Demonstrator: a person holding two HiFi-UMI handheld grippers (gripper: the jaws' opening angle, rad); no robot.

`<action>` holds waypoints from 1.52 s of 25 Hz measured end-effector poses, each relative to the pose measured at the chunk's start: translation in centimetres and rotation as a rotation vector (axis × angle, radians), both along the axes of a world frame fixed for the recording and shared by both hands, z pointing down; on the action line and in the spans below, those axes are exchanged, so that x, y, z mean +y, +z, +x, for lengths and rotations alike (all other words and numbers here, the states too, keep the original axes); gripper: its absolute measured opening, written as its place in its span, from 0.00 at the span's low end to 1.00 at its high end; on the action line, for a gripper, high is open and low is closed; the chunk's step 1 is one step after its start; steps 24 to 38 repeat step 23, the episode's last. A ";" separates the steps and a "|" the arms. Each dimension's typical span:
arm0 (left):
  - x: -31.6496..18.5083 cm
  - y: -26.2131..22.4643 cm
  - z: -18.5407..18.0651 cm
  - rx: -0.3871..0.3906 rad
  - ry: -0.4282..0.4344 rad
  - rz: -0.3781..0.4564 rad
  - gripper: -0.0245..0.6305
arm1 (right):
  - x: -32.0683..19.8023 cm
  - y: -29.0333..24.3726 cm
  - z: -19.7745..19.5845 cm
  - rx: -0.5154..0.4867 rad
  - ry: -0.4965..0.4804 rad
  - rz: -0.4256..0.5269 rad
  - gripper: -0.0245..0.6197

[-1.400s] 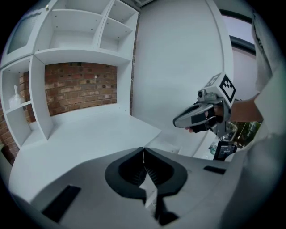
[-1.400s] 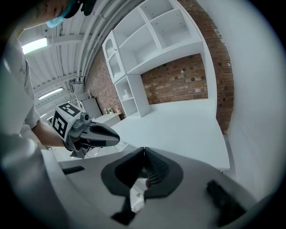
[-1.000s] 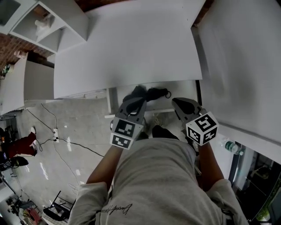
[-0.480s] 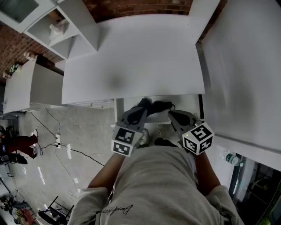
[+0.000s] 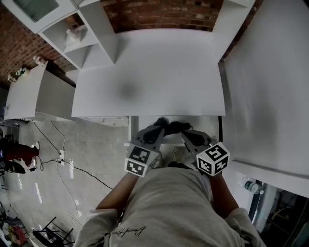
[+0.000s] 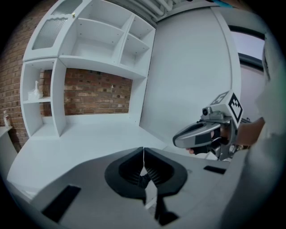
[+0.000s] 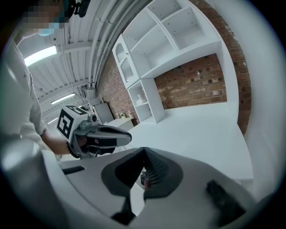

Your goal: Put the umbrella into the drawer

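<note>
The black folded umbrella (image 5: 172, 127) lies inside the open white drawer (image 5: 205, 124) under the desk's front edge. My left gripper (image 5: 156, 130) is over the drawer's left part with its tip at the umbrella's near side. Its jaws are shut tip to tip (image 6: 143, 150), and nothing shows clamped at the tips. My right gripper (image 5: 186, 135) hangs beside it to the right, just short of the umbrella, also shut (image 7: 143, 150). Each gripper view shows the other gripper beside it: the right gripper (image 6: 177, 139) and the left gripper (image 7: 128, 137).
A white desk top (image 5: 154, 72) runs above the drawer, with a brick wall (image 5: 164, 14) behind it. A white shelf unit (image 5: 82, 34) stands at back left, a tall white panel (image 5: 270, 87) at the right. Cables cross the floor (image 5: 63, 154) at left. A water bottle (image 5: 251, 185) lies low right.
The two grippers have drawn closer together over the drawer, the right one shifting left. The head view has tilted up, showing more desk and brick wall. The umbrella stays in the drawer.
</note>
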State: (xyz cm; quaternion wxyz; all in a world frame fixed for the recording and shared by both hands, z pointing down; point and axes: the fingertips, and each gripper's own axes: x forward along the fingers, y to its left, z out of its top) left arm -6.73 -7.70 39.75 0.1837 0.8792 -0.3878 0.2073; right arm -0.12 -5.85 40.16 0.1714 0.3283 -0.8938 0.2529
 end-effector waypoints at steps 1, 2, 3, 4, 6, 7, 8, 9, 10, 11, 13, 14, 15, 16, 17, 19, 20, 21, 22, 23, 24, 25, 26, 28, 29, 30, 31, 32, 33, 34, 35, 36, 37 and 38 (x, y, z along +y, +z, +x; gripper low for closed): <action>0.0 0.0 0.0 0.003 -0.002 -0.002 0.07 | -0.1 0.0 0.0 -0.001 0.001 0.000 0.08; 0.1 0.0 0.0 0.005 -0.002 -0.004 0.07 | -0.1 -0.1 0.0 0.000 -0.001 0.001 0.08; 0.1 -0.1 0.0 0.006 -0.002 -0.004 0.07 | -0.1 -0.1 0.0 0.002 -0.004 0.002 0.08; 0.1 -0.1 0.1 0.006 -0.001 -0.004 0.07 | -0.1 -0.1 0.1 0.003 -0.006 0.003 0.08; 0.1 -0.3 0.2 0.009 0.002 -0.003 0.06 | -0.3 -0.2 0.4 0.004 0.002 0.001 0.08; 0.1 -0.4 0.2 0.010 0.004 -0.003 0.07 | -0.4 -0.3 0.6 0.004 0.008 -0.001 0.08; 0.0 -0.5 0.2 0.011 0.006 -0.002 0.07 | -0.5 -0.3 0.8 0.005 0.014 -0.001 0.08; 0.0 -0.6 0.2 0.011 0.007 -0.001 0.06 | -0.6 -0.3 0.9 0.006 0.016 -0.001 0.08; 0.0 -0.7 0.3 0.012 0.008 0.000 0.06 | -0.7 -0.3 1.0 0.007 0.017 0.001 0.08; 0.0 -0.7 0.3 0.012 0.008 0.001 0.07 | -0.8 -0.3 1.1 0.008 0.018 0.004 0.08; 0.1 -0.7 0.2 0.013 0.005 0.003 0.07 | -0.8 -0.4 1.3 0.007 0.020 0.008 0.08; 0.1 -0.8 0.2 0.014 0.002 0.003 0.06 | -0.8 -0.5 1.3 0.006 0.021 0.009 0.08; 0.2 -0.7 0.2 0.014 0.000 0.002 0.07 | -0.8 -0.5 1.3 0.005 0.022 0.010 0.08; 0.2 -0.7 0.1 0.015 -0.002 0.001 0.06 | -0.7 -0.5 1.3 0.004 0.022 0.011 0.08; 0.2 -0.7 0.1 0.015 -0.004 0.000 0.07 | -0.8 -0.6 1.3 0.004 0.020 0.012 0.08; 0.2 -0.6 0.1 0.017 -0.006 -0.003 0.06 | -0.7 -0.6 1.3 0.005 0.016 0.013 0.08; 0.3 -0.5 0.2 0.018 -0.006 -0.004 0.07 | -0.7 -0.6 1.3 0.005 0.015 0.013 0.08; 0.3 -0.5 0.2 0.019 -0.007 -0.006 0.07 | -0.7 -0.6 1.3 0.004 0.014 0.013 0.08; 0.3 -0.5 0.3 0.020 -0.007 -0.007 0.06 | -0.6 -0.5 1.3 0.002 0.014 0.013 0.08; 0.4 -0.4 0.3 0.021 -0.007 -0.008 0.07 | -0.6 -0.5 1.4 0.001 0.014 0.012 0.08; 0.4 -0.4 0.3 0.021 -0.007 -0.008 0.07 | -0.6 -0.5 1.4 0.001 0.014 0.012 0.08; 0.4 -0.4 0.3 0.021 -0.007 -0.008 0.07 | -0.6 -0.5 1.4 0.001 0.014 0.012 0.08; 0.4 -0.4 0.3 0.021 -0.007 -0.008 0.07 | -0.6 -0.5 1.4 0.001 0.014 0.012 0.08; 0.4 -0.4 0.3 0.021 -0.007 -0.008 0.07 | -0.6 -0.5 1.4 0.001 0.014 0.012 0.08; 0.4 -0.4 0.3 0.021 -0.007 -0.008 0.07 | -0.6 -0.5 1.4 0.001 0.014 0.012 0.08; 0.4 -0.4 0.3 0.021 -0.007 -0.008 0.07 | -0.6 -0.5 1.4 0.001 0.014 0.012 0.08; 0.4 -0.4 0.3 0.021 -0.007 -0.008 0.07 | -0.6 -0.5 1.4 0.001 0.014 0.012 0.08; 0.4 -0.4 0.3 0.021 -0.007 -0.008 0.07 | -0.6 -0.5 1.4 0.001 0.014 0.012 0.08; 0.4 -0.4 0.3 0.021 -0.007 -0.008 0.07 | -0.6 -0.5 1.4 0.001 0.014 0.012 0.08; 0.4 -0.4 0.3 0.021 -0.007 -0.008 0.07 | -0.6 -0.5 1.4 0.001 0.014 0.012 0.08; 0.4 -0.4 0.3 0.021 -0.007 -0.008 0.07 | -0.6 -0.5 1.4 0.001 0.014 0.012 0.08; 0.4 -0.4 0.3 0.021 -0.007 -0.008 0.07 | -0.6 -0.5 1.4 0.001 0.014 0.012 0.08; 0.4 -0.4 0.3 0.021 -0.007 -0.008 0.07 | -0.6 -0.5 1.4 0.001 0.014 0.012 0.08; 0.4 -0.4 0.3 0.021 -0.007 -0.008 0.07 | -0.6 -0.5 1.4 0.001 0.014 0.012 0.08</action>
